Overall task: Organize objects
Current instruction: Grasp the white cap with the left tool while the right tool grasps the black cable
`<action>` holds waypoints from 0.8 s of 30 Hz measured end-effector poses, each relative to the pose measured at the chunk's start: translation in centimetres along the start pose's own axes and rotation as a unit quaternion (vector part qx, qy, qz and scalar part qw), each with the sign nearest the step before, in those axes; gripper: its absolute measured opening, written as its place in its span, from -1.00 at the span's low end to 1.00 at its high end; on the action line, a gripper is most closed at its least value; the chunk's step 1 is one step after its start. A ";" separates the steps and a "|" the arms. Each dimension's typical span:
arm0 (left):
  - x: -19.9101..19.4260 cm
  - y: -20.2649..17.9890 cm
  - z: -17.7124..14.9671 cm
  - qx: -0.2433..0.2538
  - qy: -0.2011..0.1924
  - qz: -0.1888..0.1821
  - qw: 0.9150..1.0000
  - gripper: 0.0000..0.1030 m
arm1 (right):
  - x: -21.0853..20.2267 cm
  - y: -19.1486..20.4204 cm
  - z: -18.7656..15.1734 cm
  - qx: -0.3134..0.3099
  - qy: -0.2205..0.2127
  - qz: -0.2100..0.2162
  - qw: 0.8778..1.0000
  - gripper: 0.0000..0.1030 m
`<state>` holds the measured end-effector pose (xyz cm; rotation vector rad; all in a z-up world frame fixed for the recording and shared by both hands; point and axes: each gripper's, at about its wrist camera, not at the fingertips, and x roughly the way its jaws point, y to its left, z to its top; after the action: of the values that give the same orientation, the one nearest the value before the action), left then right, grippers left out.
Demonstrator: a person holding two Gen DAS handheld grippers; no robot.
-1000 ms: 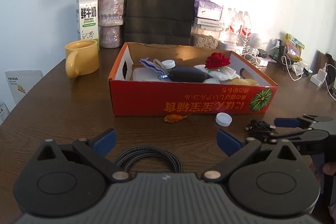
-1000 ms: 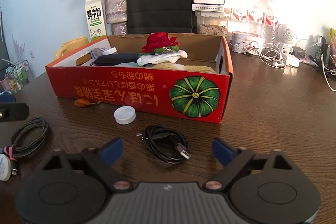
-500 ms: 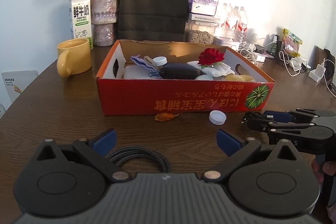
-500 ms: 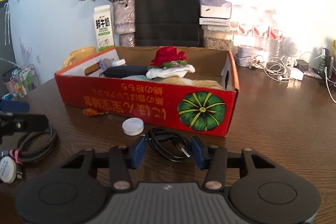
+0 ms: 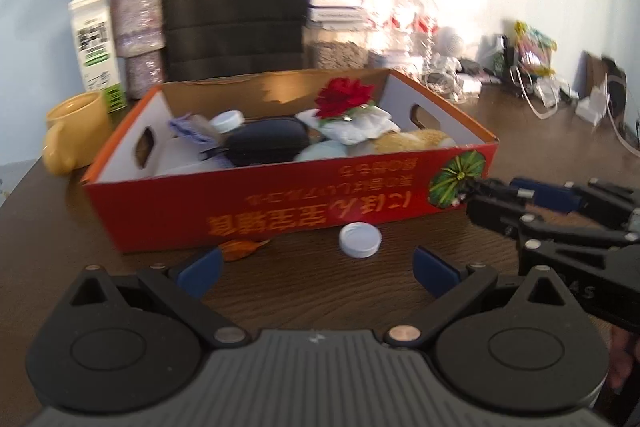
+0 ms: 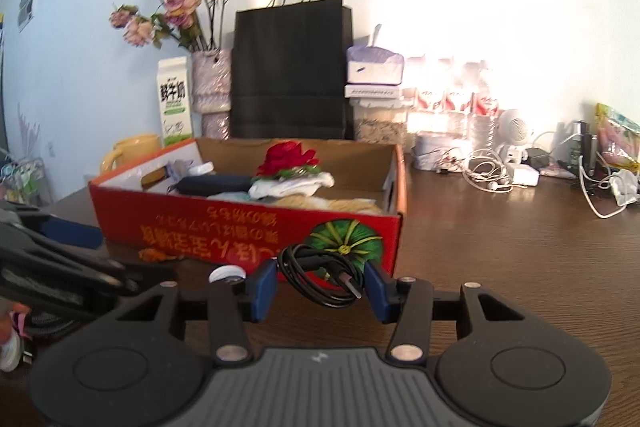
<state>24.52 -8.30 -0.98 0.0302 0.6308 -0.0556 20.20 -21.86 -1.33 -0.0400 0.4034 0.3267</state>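
A coiled black USB cable (image 6: 320,277) hangs lifted off the wooden table, with my right gripper (image 6: 320,289) shut on it just in front of the red cardboard box (image 6: 248,227). Seen from the left wrist, the right gripper (image 5: 520,201) reaches in from the right beside the box (image 5: 288,199). My left gripper (image 5: 316,269) is open with nothing between its blue pads, low over the table. A white bottle cap (image 5: 359,239) and a small orange scrap (image 5: 240,248) lie just ahead of it. The box holds a red flower (image 5: 346,98), a dark pouch (image 5: 266,143) and several other items.
Behind the box stand a yellow mug (image 5: 74,131), a milk carton (image 5: 95,47), a vase of dried flowers (image 6: 210,83), a black paper bag (image 6: 290,71) and stacked containers (image 6: 374,95). Chargers and white cables (image 6: 496,171) clutter the right back of the table. A braided cable (image 6: 40,319) lies at far left.
My right gripper closed on the black cable and raised it off the table. My left gripper moved right, off the braided cable, and now faces the white cap.
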 end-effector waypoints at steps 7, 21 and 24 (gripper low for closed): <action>2.7 -1.7 0.5 0.009 0.016 0.011 1.000 0.95 | -1.0 -1.3 0.1 0.027 -0.027 -0.023 0.999 -0.10; 5.2 -2.6 0.7 -0.002 0.033 0.004 0.999 -0.03 | -1.0 -1.4 0.0 0.028 -0.024 -0.007 0.999 -0.11; 5.0 -2.6 0.7 -0.006 0.029 -0.007 1.000 -0.43 | -0.9 -1.4 0.0 0.029 -0.023 -0.006 0.999 -0.11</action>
<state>28.81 -11.11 -3.40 0.0152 0.6888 -0.0639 19.82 -23.47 -1.04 0.0211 0.3668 0.3031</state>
